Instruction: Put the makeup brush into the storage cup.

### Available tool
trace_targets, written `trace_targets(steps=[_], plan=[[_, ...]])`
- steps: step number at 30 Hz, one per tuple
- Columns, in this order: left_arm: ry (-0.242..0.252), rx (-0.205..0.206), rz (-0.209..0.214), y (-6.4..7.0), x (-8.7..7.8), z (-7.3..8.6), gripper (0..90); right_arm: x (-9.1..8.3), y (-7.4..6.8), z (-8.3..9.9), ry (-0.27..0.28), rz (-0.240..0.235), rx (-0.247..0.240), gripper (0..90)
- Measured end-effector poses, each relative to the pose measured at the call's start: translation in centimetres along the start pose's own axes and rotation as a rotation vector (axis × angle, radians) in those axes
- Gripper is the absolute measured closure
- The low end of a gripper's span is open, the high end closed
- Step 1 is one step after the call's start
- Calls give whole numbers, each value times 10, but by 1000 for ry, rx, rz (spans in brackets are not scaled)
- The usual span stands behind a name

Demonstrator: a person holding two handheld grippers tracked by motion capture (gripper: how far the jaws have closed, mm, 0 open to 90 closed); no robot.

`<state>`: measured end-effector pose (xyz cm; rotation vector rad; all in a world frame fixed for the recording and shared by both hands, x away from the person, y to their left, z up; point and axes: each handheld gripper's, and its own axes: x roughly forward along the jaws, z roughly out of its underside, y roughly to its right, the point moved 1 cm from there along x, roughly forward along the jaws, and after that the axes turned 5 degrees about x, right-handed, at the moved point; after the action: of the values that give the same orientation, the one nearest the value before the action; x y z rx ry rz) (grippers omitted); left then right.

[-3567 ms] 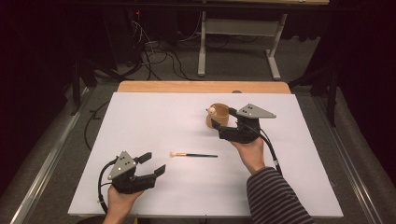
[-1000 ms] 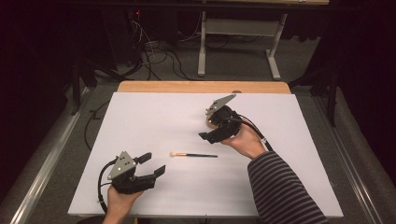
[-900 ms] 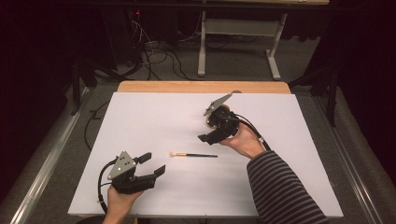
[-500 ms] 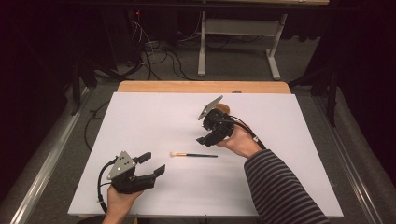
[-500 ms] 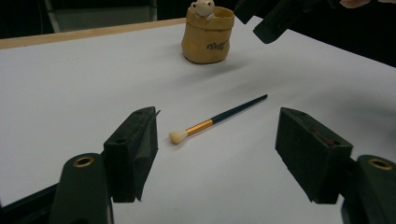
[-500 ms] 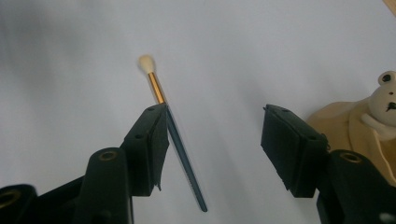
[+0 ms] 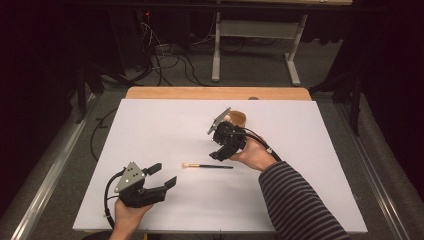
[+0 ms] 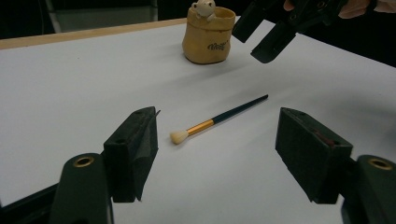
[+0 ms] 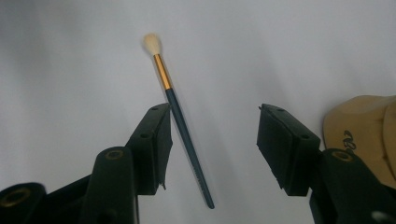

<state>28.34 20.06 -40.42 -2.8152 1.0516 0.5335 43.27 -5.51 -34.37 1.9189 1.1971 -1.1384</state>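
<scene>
The right gripper (image 7: 216, 152) is held over the middle of the table (image 7: 150, 125), tipped nose-down, its jaws spread wide with nothing between them; in its own view the brush (image 9: 180, 116) is seen lying flat on the white surface just beneath, the dark handle running beside the inner edge of one jaw and the pale tuft pointing away. The brush is judged to be light, thin and stiff along the handle, with a soft tuft that would be splayed or soiled if pinched, and a smooth lacquered shaft that could roll or slip out of a loose grip. The hold is best taken on the dark handle near its middle, behind the gold ferrule, with the jaws set across the shaft and lowered close to the table, since so little of it stands proud of the surface. Just behind the right gripper a small tan pot (image 7: 237, 119) stands upright near the far edge, a little animal figure on its rim; in the left gripper view the pot (image 8: 208, 35) is seen beyond the brush (image 8: 219, 116), and what it holds inside cannot be told. The left gripper (image 7: 162, 176) is held low at the near left, well apart from the brush, its jaws likewise parted and empty.
</scene>
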Motion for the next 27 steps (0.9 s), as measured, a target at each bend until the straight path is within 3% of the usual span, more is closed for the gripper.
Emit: trace_targets(steps=[27], plan=[[4, 0, 1, 0, -1, 0, 302, 31, -4, 5, -116, -35, -5, 560]])
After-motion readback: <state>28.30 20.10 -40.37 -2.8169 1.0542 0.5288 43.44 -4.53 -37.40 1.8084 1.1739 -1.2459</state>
